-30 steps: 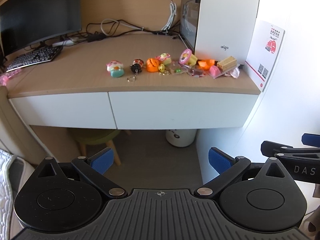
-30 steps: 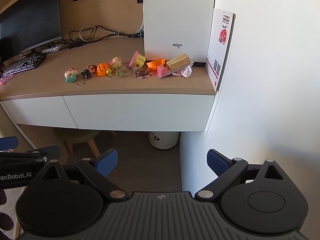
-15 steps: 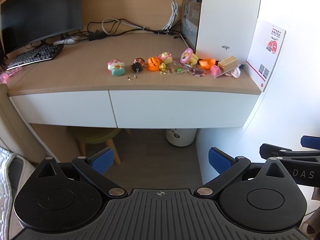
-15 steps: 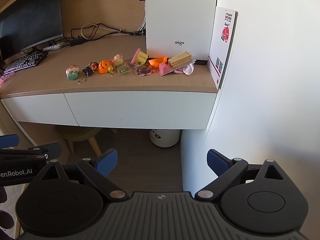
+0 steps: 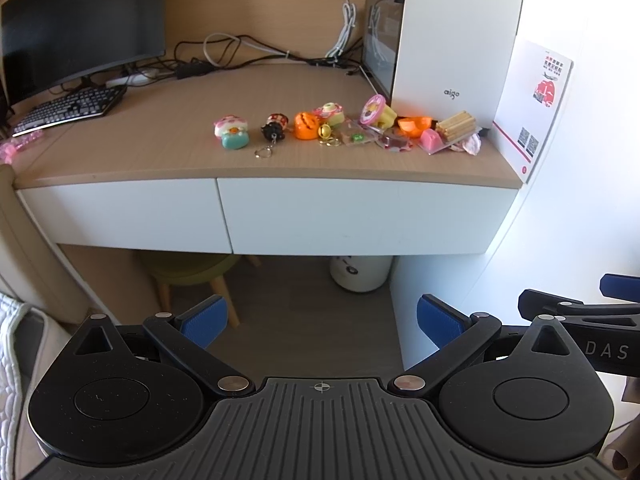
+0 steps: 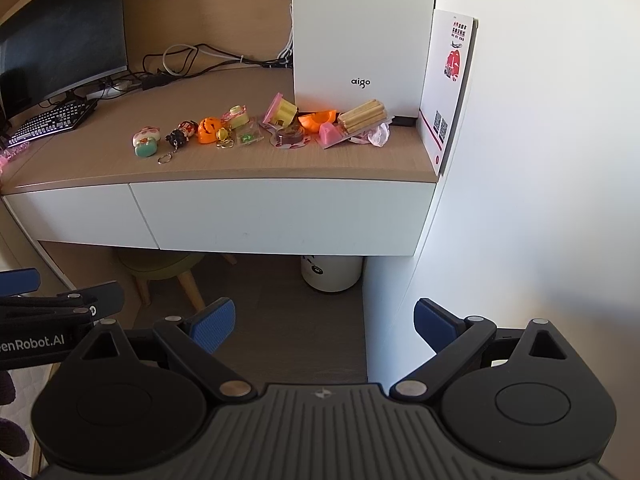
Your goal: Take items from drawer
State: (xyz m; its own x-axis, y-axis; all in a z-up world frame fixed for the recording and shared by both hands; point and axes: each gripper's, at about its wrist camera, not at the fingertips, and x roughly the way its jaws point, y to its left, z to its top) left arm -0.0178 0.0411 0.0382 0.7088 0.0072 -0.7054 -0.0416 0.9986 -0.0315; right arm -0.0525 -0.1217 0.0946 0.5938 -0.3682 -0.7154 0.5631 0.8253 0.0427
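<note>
Two white drawers hang shut under the wooden desk; the wide right drawer (image 5: 360,216) (image 6: 280,216) faces me, with a narrower left drawer (image 5: 120,212) beside it. A row of small toys lies on the desktop: a pink and teal toy (image 5: 231,132) (image 6: 146,142), a black keychain doll (image 5: 274,127), an orange pumpkin (image 5: 306,125) (image 6: 210,130) and a bundle of beige sticks (image 5: 456,126) (image 6: 362,116). My left gripper (image 5: 320,322) is open and empty, well back from the desk. My right gripper (image 6: 324,322) is likewise open and empty.
A white computer case (image 5: 452,40) stands at the desk's right end, next to a white card (image 5: 534,108) against the wall. A monitor (image 5: 80,20) and keyboard (image 5: 68,110) sit at left. Below the desk are a green stool (image 5: 188,272) and a white bin (image 5: 360,274).
Both grippers have drawn back slightly from the desk, which looks a little smaller. Their jaws stay open.
</note>
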